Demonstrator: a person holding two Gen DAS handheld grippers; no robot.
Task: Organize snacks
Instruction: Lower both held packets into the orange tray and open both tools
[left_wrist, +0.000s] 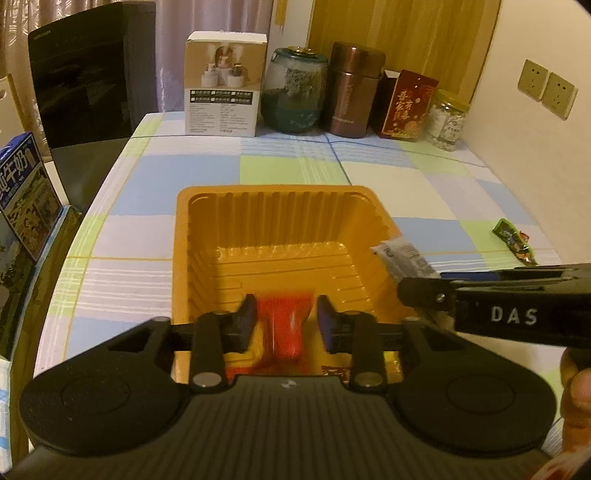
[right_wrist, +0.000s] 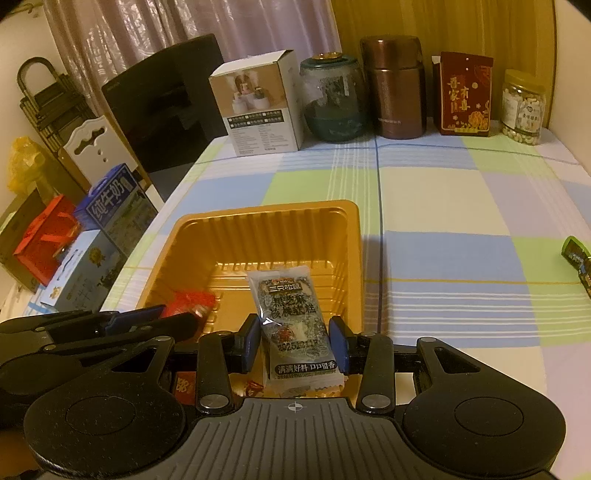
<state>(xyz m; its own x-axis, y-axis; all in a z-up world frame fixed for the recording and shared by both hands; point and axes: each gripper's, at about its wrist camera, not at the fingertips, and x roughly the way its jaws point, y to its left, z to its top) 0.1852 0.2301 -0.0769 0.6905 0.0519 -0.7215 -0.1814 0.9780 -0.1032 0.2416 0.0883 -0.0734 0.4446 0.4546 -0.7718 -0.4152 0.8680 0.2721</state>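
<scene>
Tray (right_wrist: 280, 236) – orange-gold, ribbed walls, centre of frame. Tablecloth (right_wrist: 443, 206): checked blue, pale green, cream and lilac, with thin white stripes. Snack packet (right_wrist: 295, 325) at lower centre of the right wrist view: clear and grey speckled, dark label band, white bottom strip with dark text. Red packet (left_wrist: 284, 325) at lower centre of the left wrist view – plain red, blurred. Green wrapper (left_wrist: 515, 242) at right edge, multicoloured print. Both grippers black with blue finger pads (right_wrist: 338, 345). Along the top of the frame: white-and-beige box (right_wrist: 258, 107), teal jar (right_wrist: 334, 107), bronze-brown flask (right_wrist: 393, 88), dark red box (right_wrist: 465, 96) with gold characters, clear jar (right_wrist: 522, 107) of whitish pieces. Milk carton (right_wrist: 114, 203) at left: blue, white characters.
</scene>
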